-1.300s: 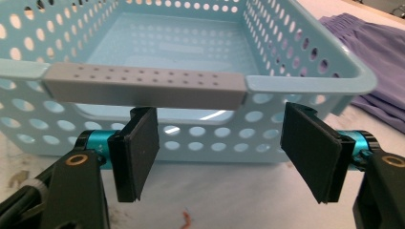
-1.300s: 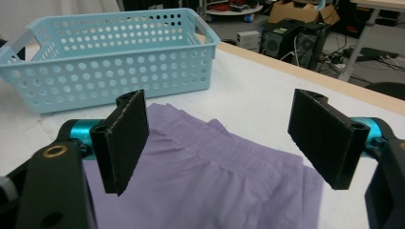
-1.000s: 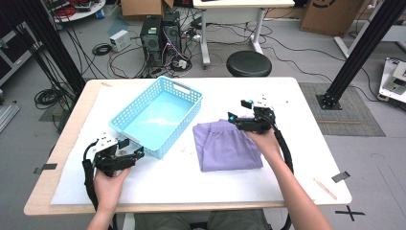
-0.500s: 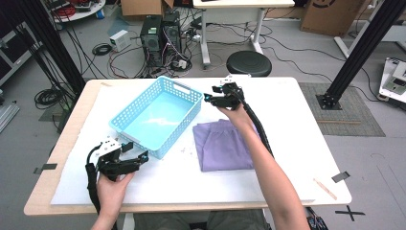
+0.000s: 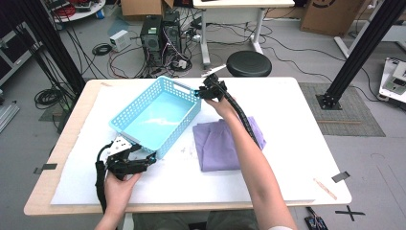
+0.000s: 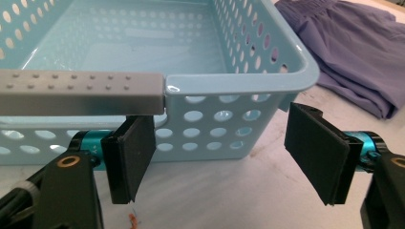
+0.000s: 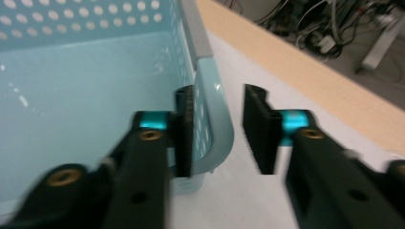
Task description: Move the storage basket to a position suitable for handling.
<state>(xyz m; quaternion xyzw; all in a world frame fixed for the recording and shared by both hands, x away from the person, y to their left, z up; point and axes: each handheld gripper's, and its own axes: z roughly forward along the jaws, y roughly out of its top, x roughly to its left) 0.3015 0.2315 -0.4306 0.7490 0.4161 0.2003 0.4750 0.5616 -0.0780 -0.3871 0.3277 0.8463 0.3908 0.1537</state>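
Note:
A light blue perforated basket (image 5: pixel 158 115) stands empty on the white table cover, turned at an angle. Right of it lies a folded purple cloth (image 5: pixel 225 143). My left gripper (image 5: pixel 146 160) is open just short of the basket's near corner (image 6: pixel 239 86); the corner sits between and above its jaws (image 6: pixel 222 157), touching neither. My right gripper (image 5: pixel 203 92) is open at the basket's far right corner. Its jaws (image 7: pixel 218 102) straddle the rim (image 7: pixel 215 119), one inside the basket and one outside. The cloth (image 6: pixel 353 47) shows beyond the basket in the left gripper view.
The white cover (image 5: pixel 287 105) leaves the wooden table edge (image 5: pixel 72 143) bare at left. A thin wooden stick (image 5: pixel 325 189) and a tape piece (image 5: pixel 340 176) lie near the right front corner. A black stool (image 5: pixel 249 63), computer towers (image 5: pixel 160 33) and cables stand on the floor behind.
My right gripper has left the purple cloth and moved left and away to the basket's far right corner. The left gripper has edged closer to the basket's near corner.

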